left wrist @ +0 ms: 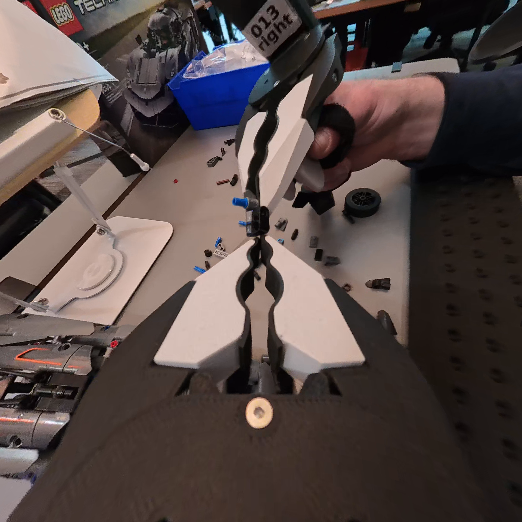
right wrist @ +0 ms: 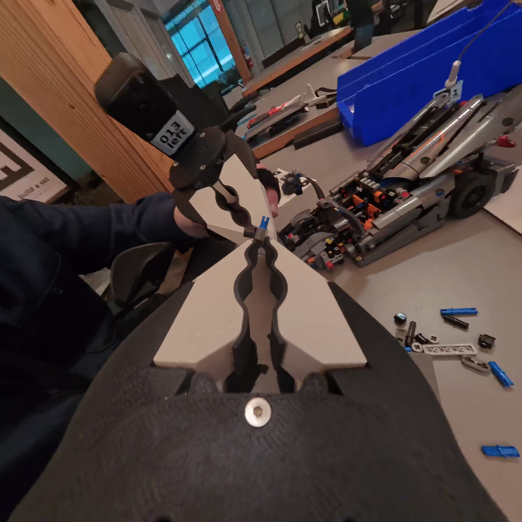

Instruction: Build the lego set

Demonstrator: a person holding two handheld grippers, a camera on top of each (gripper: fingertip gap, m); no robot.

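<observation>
You're at a pale grey table (left wrist: 180,203) in a workshop-looking room, wood panelling on one side and blue-lit windows way at the back. The set's box (left wrist: 135,56) stands behind the mess with printed art and a logo on it, next to a glossy blue plastic bin (left wrist: 214,93) stuffed with clear bags. Both tools carry a small printed tag near the camera.

Your left gripper (left wrist: 259,240) and right gripper (left wrist: 255,197) meet tip to tip above the table, each pinched down on the same little assembly (left wrist: 254,217): a black bit joined to a grey connector with blue pegs sticking out. From the right wrist view, the right gripper (right wrist: 261,240) clamps the grey end. The fingers are matte white wedges with wavy black rubbery pads.

Loose pieces (left wrist: 319,248) are scattered below, plus a ribbed black wheel (left wrist: 363,202). The half-built grey car (right wrist: 409,197) with orange accents sits off to the side, near blue pegs (right wrist: 459,311) and a flat grey holed strip (right wrist: 449,349).
</observation>
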